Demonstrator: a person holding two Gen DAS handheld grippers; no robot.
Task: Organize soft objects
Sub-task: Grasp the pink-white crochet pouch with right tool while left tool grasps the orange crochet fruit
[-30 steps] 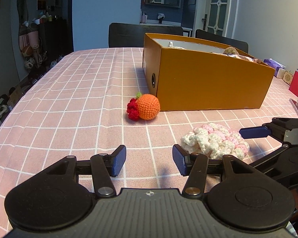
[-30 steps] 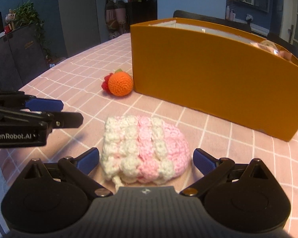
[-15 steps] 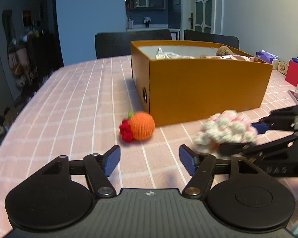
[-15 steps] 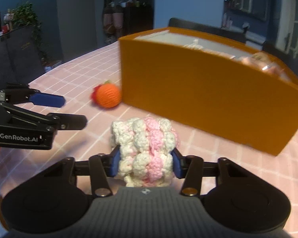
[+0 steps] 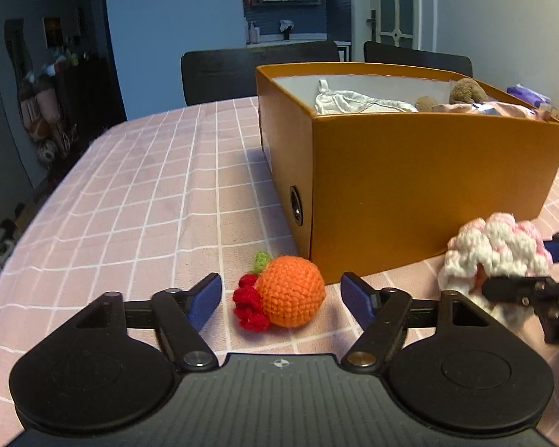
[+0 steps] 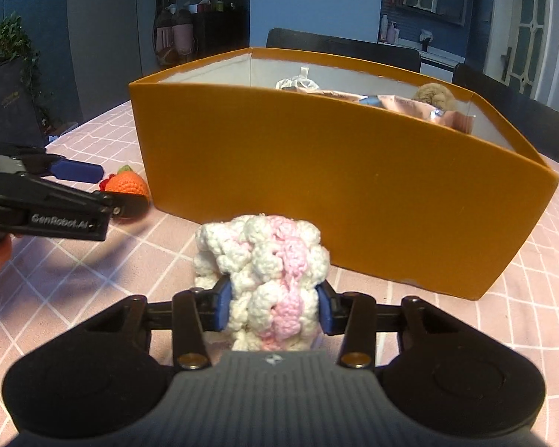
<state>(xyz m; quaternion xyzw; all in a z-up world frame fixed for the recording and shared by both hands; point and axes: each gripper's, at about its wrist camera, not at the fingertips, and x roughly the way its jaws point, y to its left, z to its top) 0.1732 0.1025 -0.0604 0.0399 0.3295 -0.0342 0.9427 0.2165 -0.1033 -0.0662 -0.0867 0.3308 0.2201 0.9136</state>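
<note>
Now the right tongs (image 6: 272, 307) pinch the pink-and-white crochet piece (image 6: 268, 272) just before the orange box (image 6: 335, 193) wall. Left tongs (image 5: 281, 298) stand spread around the crochet orange (image 5: 292, 290) at the box's near corner; pink checked desk (image 5: 149, 193) lies bare toward 10 o'clock.

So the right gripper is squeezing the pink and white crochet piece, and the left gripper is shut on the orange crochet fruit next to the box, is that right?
Not quite. The left gripper is open: the left wrist view shows its fingers spread on either side of the orange crochet fruit, not touching it. The fruit lies on the tablecloth by the orange box. The right gripper is indeed shut on the pink and white crochet piece.
</note>
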